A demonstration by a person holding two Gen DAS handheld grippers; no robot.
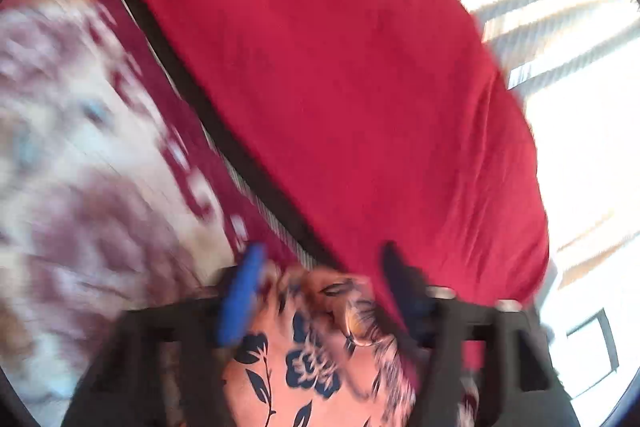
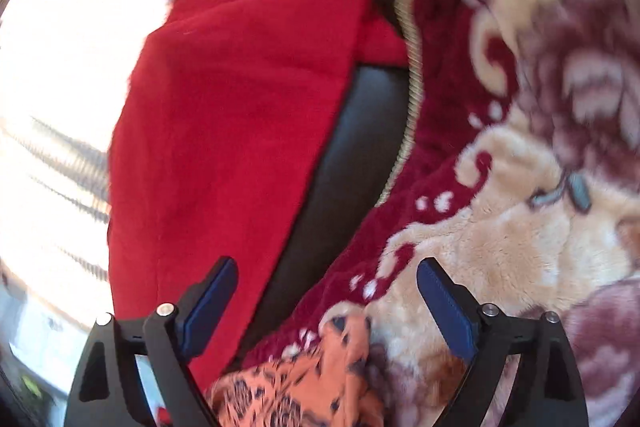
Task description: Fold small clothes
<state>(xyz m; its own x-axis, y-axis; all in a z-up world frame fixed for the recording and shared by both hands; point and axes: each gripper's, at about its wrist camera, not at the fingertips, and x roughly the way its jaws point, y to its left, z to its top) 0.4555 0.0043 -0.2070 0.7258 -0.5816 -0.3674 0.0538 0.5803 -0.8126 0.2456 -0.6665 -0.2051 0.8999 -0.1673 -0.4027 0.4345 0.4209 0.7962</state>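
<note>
the right gripper point(image 2: 324, 295) has its blue-padded fingers point(image 2: 210, 301) spread wide apart, gripping nothing. below and between them lies an orange floral garment point(image 2: 304, 383), bunched on the plush maroon-and-cream blanket point(image 2: 520, 207). left of the blanket a strip of black cushion point(image 2: 344, 155) shows, and beyond that strip lies a red cloth point(image 2: 224, 123).

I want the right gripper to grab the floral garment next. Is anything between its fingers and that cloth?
Nothing visible. The right gripper is open, and the orange floral garment lies bunched just below its gap on the plush blanket, uncovered.
</note>
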